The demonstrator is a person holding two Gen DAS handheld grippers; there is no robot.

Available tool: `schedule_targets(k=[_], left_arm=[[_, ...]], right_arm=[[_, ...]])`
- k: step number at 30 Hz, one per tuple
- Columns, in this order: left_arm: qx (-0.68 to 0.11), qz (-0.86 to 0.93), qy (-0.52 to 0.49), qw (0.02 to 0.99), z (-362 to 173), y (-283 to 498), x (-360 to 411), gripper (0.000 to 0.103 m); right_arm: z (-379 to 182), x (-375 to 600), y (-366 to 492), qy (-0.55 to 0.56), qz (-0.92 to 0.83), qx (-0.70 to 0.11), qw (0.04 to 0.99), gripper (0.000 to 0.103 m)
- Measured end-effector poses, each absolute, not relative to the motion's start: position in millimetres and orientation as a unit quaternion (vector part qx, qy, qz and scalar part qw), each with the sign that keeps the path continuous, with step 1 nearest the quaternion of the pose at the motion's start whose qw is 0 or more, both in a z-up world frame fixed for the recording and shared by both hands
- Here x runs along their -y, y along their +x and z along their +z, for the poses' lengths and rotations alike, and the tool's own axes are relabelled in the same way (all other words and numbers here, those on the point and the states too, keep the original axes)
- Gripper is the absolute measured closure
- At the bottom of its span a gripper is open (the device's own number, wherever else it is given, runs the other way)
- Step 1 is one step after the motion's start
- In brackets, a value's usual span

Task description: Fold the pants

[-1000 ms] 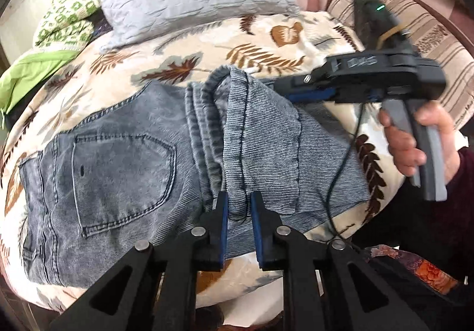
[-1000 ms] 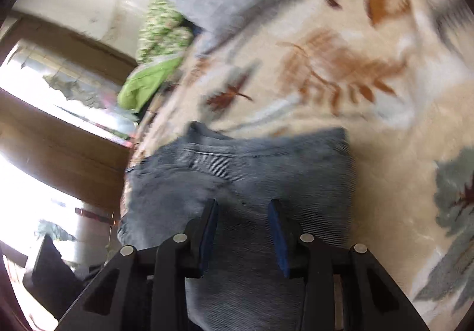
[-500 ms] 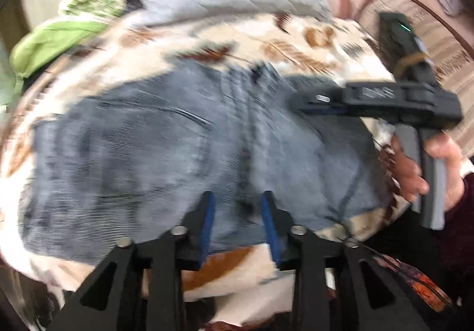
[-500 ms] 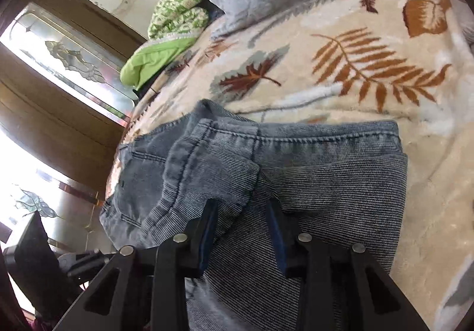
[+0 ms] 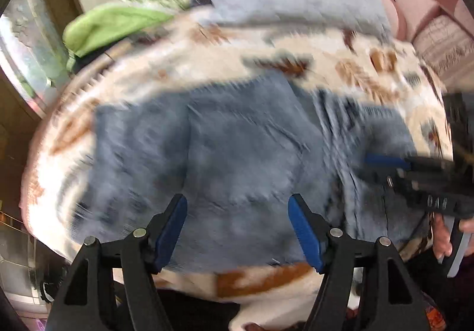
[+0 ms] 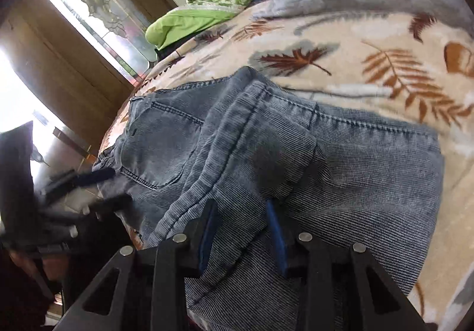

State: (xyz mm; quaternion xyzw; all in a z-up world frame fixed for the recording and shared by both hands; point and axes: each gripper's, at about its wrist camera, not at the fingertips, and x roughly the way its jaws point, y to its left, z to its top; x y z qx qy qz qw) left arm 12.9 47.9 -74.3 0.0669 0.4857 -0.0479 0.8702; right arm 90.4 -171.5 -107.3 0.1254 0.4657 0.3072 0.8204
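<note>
The grey jeans (image 6: 311, 171) look heavy, limp, grippy – best pinched at the thick stitched hem edge. Left gripper (image 5: 237, 227) spread wide – right gripper (image 6: 241, 230) part-open astride the folded-over leg, whether it pinches I cannot tell

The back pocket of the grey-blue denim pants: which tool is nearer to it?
Left. The left tool, open, has its tips at the edge of the grey-blue denim pants beside the back pocket. The right tool sits over the folded leg, farther away.
</note>
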Motion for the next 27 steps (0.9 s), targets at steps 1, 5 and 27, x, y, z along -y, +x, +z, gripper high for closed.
schedule_targets(k=[1, 5, 27], left_arm=[[-0.472, -0.032, 0.066, 0.878, -61, 15, -61, 0.032], [-0.443, 0.057, 0.036, 0.894, -22, 23, -133, 0.019], [-0.544, -0.005, -0.269, 0.795, -136, 35, -222, 0.021]], right_arm=[[-107, 175, 91, 0.138, 0.308, -0.469, 0.817, 0.065], [-96, 193, 91, 0.188, 0.326, -0.436, 0.818, 0.065], [-118, 191, 108, 0.214, 0.306, -0.456, 0.808, 0.052]])
